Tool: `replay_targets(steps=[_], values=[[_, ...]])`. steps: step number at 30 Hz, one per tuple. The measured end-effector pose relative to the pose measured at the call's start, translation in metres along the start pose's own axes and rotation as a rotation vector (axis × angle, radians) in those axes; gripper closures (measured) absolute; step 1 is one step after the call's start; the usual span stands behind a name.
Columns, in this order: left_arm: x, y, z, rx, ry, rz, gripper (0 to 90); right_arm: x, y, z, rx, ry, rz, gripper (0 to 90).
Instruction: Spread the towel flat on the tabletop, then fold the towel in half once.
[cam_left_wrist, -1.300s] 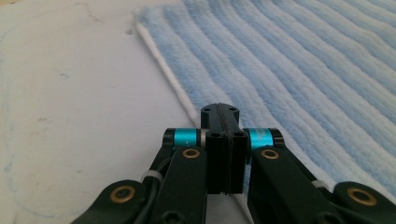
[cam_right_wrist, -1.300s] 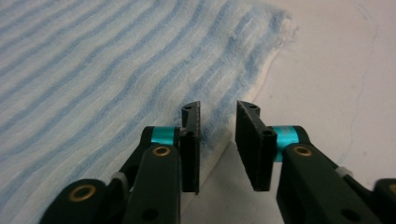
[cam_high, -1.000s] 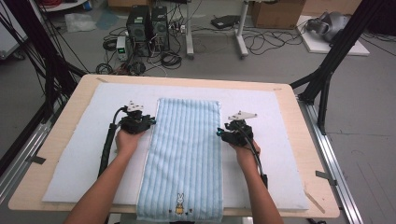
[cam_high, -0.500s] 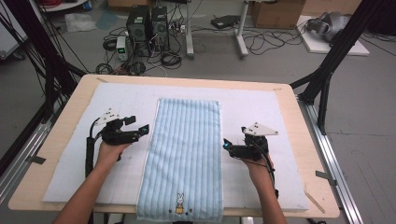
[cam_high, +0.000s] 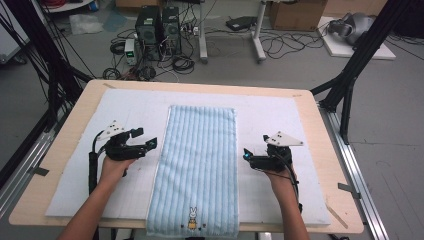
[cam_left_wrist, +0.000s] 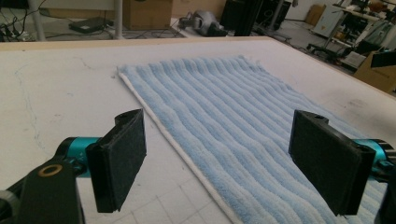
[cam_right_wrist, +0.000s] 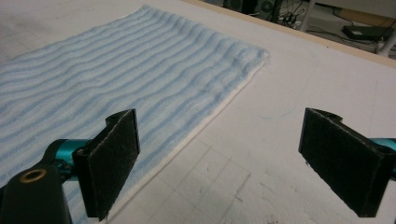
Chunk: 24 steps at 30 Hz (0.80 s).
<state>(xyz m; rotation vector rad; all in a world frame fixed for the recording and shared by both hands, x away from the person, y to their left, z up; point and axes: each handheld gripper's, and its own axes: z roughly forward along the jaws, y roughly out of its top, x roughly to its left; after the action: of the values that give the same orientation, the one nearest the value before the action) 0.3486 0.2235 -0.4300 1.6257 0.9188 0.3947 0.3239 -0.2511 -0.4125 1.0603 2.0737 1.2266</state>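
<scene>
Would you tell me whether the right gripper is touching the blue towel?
Apart. In the high view the right gripper sits beside the blue towel, white mat showing between.

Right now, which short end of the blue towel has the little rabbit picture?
The towel end nearest the person, hanging at the table's front edge, bears the rabbit; the far end is plain stripes.

My left tongs (cam_high: 150, 143) and right tongs (cam_high: 247, 156) have drawn outward off the long edges of the blue striped towel (cam_high: 197, 165) and slid nearer to me; both pairs of jaws have just been opening, with nothing between them now
</scene>
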Motion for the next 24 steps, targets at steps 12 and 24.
replay_targets(steps=[12, 24], values=[[0.002, -0.004, 0.003, 0.022, 0.003, -0.019, 19.9, -0.003, -0.002, 0.0, 0.002, -0.005, 0.029, 11.5], [0.01, 0.0, 0.008, 0.039, 0.024, -0.067, 19.1, -0.005, -0.004, 0.001, 0.02, 0.001, 0.041, 11.5]])
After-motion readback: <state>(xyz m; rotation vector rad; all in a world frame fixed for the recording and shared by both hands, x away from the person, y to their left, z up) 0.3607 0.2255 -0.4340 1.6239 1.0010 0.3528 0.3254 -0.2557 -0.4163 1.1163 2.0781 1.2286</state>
